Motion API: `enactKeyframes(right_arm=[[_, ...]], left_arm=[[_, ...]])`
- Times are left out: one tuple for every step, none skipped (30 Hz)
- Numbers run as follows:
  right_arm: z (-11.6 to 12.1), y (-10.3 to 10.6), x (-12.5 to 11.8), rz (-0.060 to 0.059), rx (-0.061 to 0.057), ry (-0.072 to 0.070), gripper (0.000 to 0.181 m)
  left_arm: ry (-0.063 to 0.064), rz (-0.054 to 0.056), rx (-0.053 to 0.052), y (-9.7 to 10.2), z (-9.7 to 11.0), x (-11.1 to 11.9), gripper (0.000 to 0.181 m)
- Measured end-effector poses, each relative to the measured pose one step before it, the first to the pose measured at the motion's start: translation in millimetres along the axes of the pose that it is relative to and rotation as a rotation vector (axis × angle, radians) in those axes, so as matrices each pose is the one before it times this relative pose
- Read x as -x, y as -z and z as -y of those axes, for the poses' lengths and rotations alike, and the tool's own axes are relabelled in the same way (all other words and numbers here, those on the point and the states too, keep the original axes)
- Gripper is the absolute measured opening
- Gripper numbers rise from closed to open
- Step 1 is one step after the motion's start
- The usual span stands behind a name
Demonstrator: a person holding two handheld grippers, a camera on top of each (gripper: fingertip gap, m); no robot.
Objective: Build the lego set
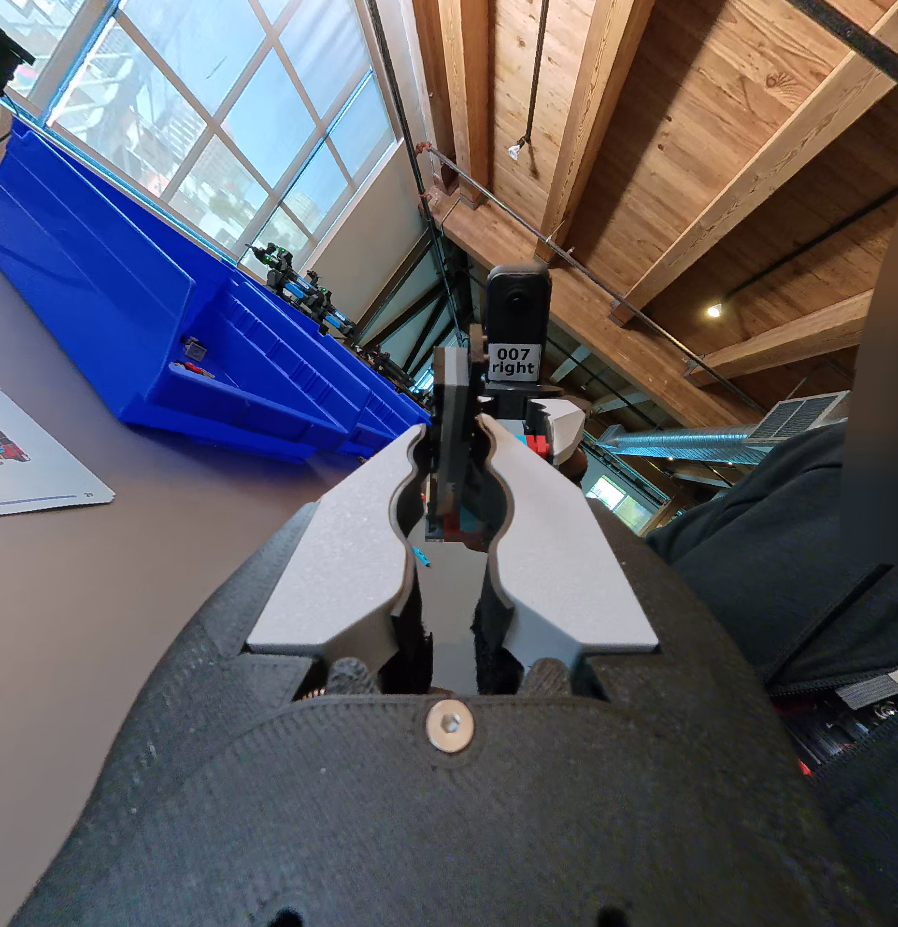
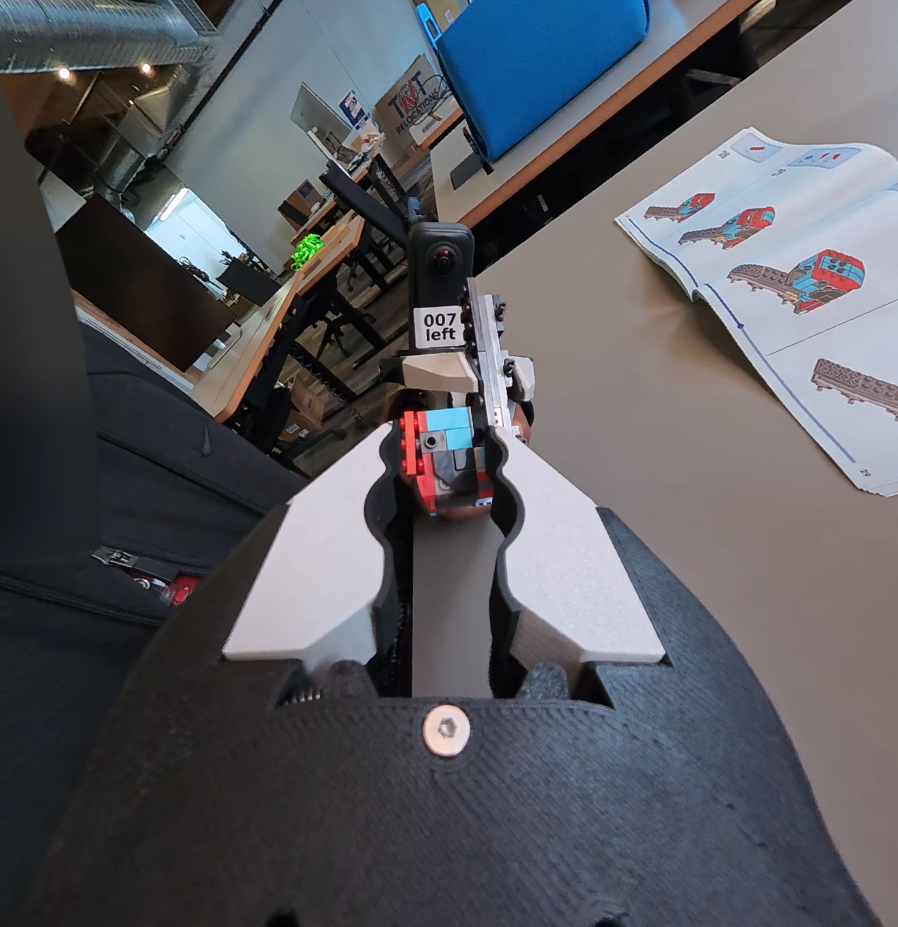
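A partly built lego model hangs between my two grippers, above the brown table. In the left wrist view its long grey base plate shows edge-on, with red and dark bricks at its lower end. My left gripper is shut on this plate. In the right wrist view the red, light-blue and dark cab end of the model sits between the fingertips, and my right gripper is shut on it. Each gripper faces the other: the right one shows in the left wrist view and the left one in the right wrist view.
Blue parts bins stand along the table's far edge by the window, with loose bricks in one. The open instruction booklet lies on the table and also shows in the left wrist view. A small light-blue piece lies below the model. A person's dark clothing is close by. My two grippers' fingertips are within a few centimetres of each other.
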State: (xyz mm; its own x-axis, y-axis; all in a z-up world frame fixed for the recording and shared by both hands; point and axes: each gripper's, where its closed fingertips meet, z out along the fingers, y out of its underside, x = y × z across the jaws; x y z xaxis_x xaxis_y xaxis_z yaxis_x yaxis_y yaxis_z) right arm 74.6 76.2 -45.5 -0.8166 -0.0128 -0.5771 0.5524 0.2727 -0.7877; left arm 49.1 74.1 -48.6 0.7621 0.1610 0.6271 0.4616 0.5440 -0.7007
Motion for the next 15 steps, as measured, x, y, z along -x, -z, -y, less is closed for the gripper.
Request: enactKeyframes(right_arm=[[0.13, -0.14, 0.43, 0.0012, -0.0007, 0.0034, 0.033], [0.44, -0.13, 0.21, 0.0008, -0.0022, 0.0033, 0.033], [0.4, -0.04, 0.14, 0.0006, -0.0023, 0.0021, 0.033], [0.32, -0.04, 0.39, 0.0015, -0.0021, 0.0015, 0.033], [0.18, -0.16, 0.09, 0.0004, -0.0009, 0.0014, 0.033], [0.11, -0.07, -0.07, -0.0004, -0.001, -0.0017, 0.033], [0.21, -0.2, -0.23, 0.0002, -0.0015, -0.0035, 0.032], [0.29, -0.19, -0.26, -0.0003, -0.0026, -0.0028, 0.032], [0.13, -0.22, -0.15, -0.0004, -0.0005, -0.0038, 0.032], [0.14, -0.23, 0.16, 0.0008, 0.0003, -0.0031, 0.032], [0.2, -0.16, 0.26, 0.0009, -0.0001, -0.0024, 0.032], [0.36, -0.15, 0.3, 0.0008, -0.0013, -0.0011, 0.032], [0.33, -0.06, 0.34, 0.0017, -0.0014, -0.0017, 0.032], [0.35, -0.17, 0.29, 0.0025, -0.0015, -0.0015, 0.032], [0.44, 0.0, 0.37, 0.0041, -0.0032, -0.0053, 0.032]], left_arm=[[-0.0012, -0.0014, -0.0017, 0.15, 0.27, -0.37, 0.016], [-0.0005, -0.0014, -0.0023, 0.14, 0.46, -0.32, 0.016], [-0.0001, -0.0012, -0.0026, -0.05, 0.37, -0.22, 0.016], [0.0006, -0.0017, -0.0021, 0.1, 0.29, -0.25, 0.016], [0.0001, -0.0013, -0.0014, 0.03, 0.21, -0.24, 0.016], [-0.0005, 0.0007, -0.0008, 0.07, 0.12, 0.07, 0.016], [-0.0001, 0.0012, -0.001, 0.1, 0.25, 0.21, 0.016], [0.0006, 0.0011, -0.0017, 0.16, 0.34, 0.22, 0.016], [0.0003, 0.0011, -0.0015, 0.14, 0.2, 0.15, 0.016], [-0.0007, 0.0004, -0.0007, 0.16, 0.17, 0.06, 0.016], [-0.0014, -0.0003, -0.0009, 0.16, 0.21, -0.12, 0.016], [-0.0012, -0.0007, -0.0017, 0.11, 0.35, -0.34, 0.016], [-0.0003, -0.0014, -0.0023, 0.06, 0.41, -0.36, 0.016], [-0.0001, -0.0018, -0.0018, 0.08, 0.32, -0.29, 0.016], [0.0, -0.002, -0.0015, -0.01, 0.29, -0.41, 0.016]])
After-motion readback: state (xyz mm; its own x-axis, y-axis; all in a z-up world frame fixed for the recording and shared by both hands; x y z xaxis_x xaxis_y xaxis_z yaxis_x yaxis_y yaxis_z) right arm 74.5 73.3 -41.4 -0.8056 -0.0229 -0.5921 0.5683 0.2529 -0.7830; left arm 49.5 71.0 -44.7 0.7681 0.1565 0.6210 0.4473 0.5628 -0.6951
